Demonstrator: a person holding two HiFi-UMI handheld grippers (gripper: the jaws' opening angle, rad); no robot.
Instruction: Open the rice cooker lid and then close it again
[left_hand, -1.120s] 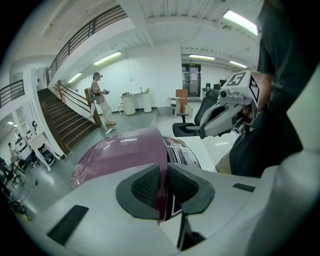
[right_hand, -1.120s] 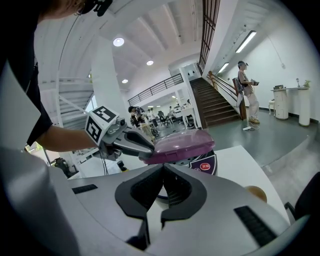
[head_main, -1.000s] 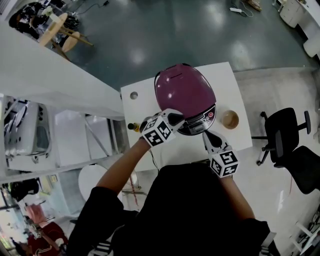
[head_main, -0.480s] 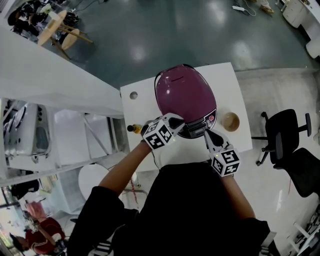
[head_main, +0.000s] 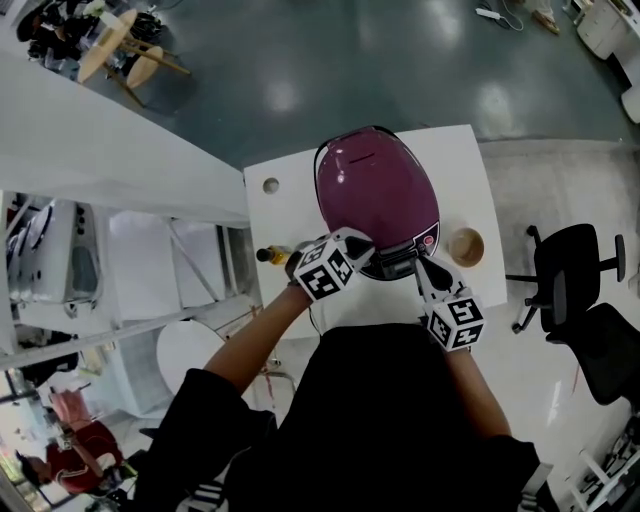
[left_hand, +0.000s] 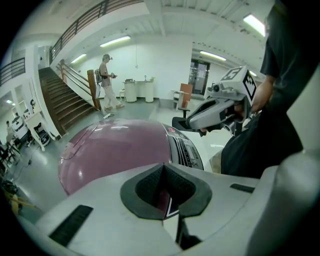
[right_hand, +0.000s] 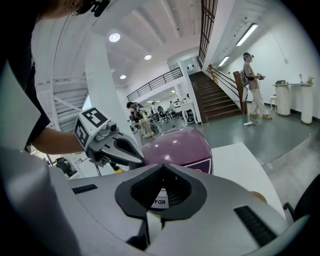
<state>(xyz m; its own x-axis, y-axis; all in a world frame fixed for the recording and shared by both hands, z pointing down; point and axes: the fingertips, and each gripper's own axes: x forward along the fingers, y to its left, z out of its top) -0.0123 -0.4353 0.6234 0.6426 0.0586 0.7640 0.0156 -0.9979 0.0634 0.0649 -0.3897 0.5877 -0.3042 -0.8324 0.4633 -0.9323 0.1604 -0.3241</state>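
The purple rice cooker (head_main: 378, 190) stands on the white table (head_main: 470, 170) with its lid down and its control panel (head_main: 402, 262) facing me. My left gripper (head_main: 362, 243) rests at the cooker's front left edge. Its jaws have just been closing and are shut with nothing between them. In the left gripper view the lid (left_hand: 115, 150) fills the space just beyond the left gripper (left_hand: 163, 166). My right gripper (head_main: 420, 263) is shut and empty, with its tip at the panel's right side. The right gripper view shows the right gripper (right_hand: 163, 167), the cooker (right_hand: 175, 147) and the left gripper (right_hand: 141, 161).
A small tan bowl (head_main: 465, 246) sits on the table right of the cooker. A round hole (head_main: 271, 185) marks the table's far left corner. A yellow-tipped object (head_main: 271, 255) lies at the left edge. A black office chair (head_main: 575, 270) stands to the right.
The left gripper's jaws have closed and it has edged closer against the cooker's front left. The right gripper has crept forward toward the panel.
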